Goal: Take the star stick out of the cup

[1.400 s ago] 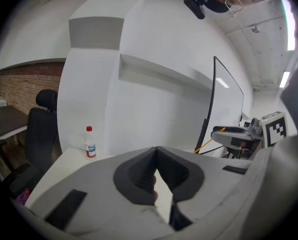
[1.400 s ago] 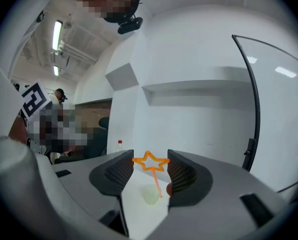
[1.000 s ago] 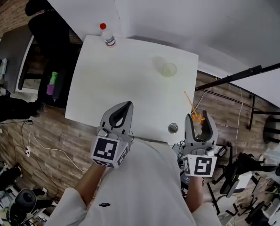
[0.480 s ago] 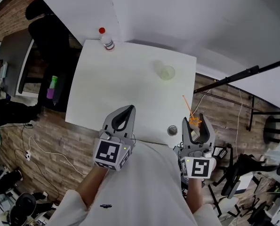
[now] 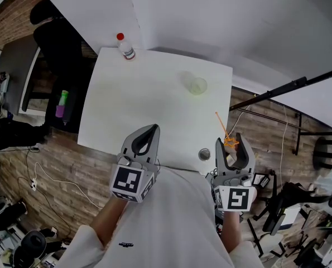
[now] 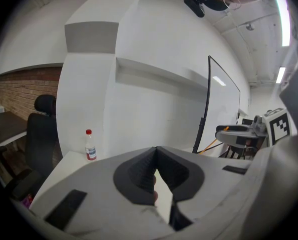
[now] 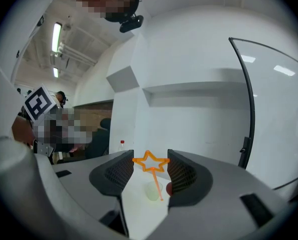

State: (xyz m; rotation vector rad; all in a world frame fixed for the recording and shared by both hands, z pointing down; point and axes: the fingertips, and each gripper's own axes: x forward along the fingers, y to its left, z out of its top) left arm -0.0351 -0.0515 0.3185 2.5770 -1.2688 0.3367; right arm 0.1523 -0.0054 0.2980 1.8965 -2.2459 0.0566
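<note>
The orange star stick (image 5: 229,139) is out of the cup. My right gripper (image 5: 231,142) is shut on its star (image 7: 151,161), held between both pads, and the thin stick points away toward the table. The clear, pale-green cup (image 5: 198,85) stands upright at the table's far right, well beyond the stick's tip; the right gripper view shows the cup (image 7: 152,191) behind the stick. My left gripper (image 5: 152,129) hovers over the table's near edge with its jaws shut on nothing (image 6: 156,149).
The white table (image 5: 138,105) has a red-capped plastic bottle (image 5: 125,47) at its far left corner and a small round metal piece (image 5: 205,153) at its near right edge. Black chairs and a desk stand left; cables and stands lie right.
The right gripper with the star stick has drifted slightly left and nearer to me. The left gripper has barely moved. Over the last half second almost nothing has shifted.
</note>
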